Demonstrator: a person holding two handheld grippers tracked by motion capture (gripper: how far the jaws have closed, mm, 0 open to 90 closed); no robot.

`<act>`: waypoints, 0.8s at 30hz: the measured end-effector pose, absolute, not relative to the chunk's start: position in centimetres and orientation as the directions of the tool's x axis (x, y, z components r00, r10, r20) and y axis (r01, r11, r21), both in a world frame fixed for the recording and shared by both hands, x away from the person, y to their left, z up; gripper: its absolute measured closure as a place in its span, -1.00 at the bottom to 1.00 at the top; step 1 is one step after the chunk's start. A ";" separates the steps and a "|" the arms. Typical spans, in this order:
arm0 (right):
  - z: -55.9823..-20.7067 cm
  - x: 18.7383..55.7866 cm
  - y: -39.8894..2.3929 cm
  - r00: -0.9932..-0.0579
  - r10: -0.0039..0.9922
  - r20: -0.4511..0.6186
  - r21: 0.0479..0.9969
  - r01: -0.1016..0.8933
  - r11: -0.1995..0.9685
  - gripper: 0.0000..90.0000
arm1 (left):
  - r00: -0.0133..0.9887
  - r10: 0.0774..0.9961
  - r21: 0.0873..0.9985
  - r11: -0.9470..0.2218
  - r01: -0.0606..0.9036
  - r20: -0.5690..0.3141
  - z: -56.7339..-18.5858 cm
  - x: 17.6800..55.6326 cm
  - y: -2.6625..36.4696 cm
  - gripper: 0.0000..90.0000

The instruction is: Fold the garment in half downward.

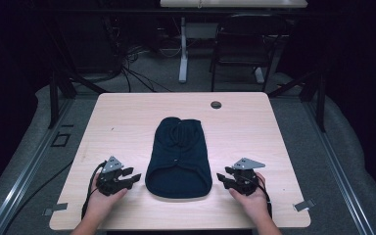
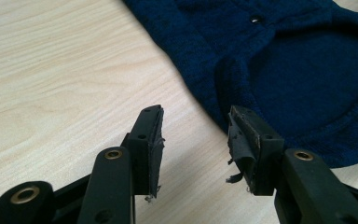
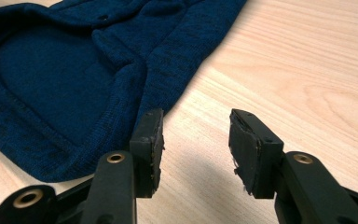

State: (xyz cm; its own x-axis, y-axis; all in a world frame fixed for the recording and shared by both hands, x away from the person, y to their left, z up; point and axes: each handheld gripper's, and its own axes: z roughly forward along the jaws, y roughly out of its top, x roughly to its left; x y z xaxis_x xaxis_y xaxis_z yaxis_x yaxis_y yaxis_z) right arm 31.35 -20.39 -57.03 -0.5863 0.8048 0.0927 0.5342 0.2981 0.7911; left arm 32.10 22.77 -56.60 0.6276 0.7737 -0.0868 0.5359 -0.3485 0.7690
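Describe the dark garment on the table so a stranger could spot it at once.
Look at the light wooden table: in its middle, between the two grippers, lies a navy knitted garment. It is the one soft, dark thing there, small and sleeveless, with its wide round hem toward the person.

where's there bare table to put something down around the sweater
Bare wood runs along the far edge of the table beyond the sweater, beside the round hole, and down both side strips. The near edge is crowded: the left tongs and right tongs flank the hem.
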 end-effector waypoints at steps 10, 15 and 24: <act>-57.0 31.6 -19.1 -0.617 0.784 0.071 0.788 0.517 0.335 0.39 | 0.637 0.765 0.767 -0.352 0.537 -0.094 -56.5 32.2 22.3 0.32; -56.8 31.7 -18.0 -0.649 0.758 0.060 0.771 0.513 0.378 0.38 | 0.648 0.749 0.775 -0.326 0.541 -0.138 -56.2 32.6 21.7 0.32; -54.9 35.3 -15.2 -0.710 0.704 0.004 0.739 0.476 0.477 0.61 | 0.680 0.725 0.761 -0.380 0.527 -0.108 -55.2 37.3 18.0 0.29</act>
State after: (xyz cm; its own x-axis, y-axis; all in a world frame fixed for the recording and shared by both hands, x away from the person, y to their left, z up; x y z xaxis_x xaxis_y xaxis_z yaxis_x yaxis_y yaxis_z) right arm 35.26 -15.19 -54.92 -0.7105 0.7037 0.0037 0.4761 0.4768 0.7389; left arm 37.33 17.98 -55.16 0.6797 0.7255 -0.1083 0.5266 -0.3797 0.7606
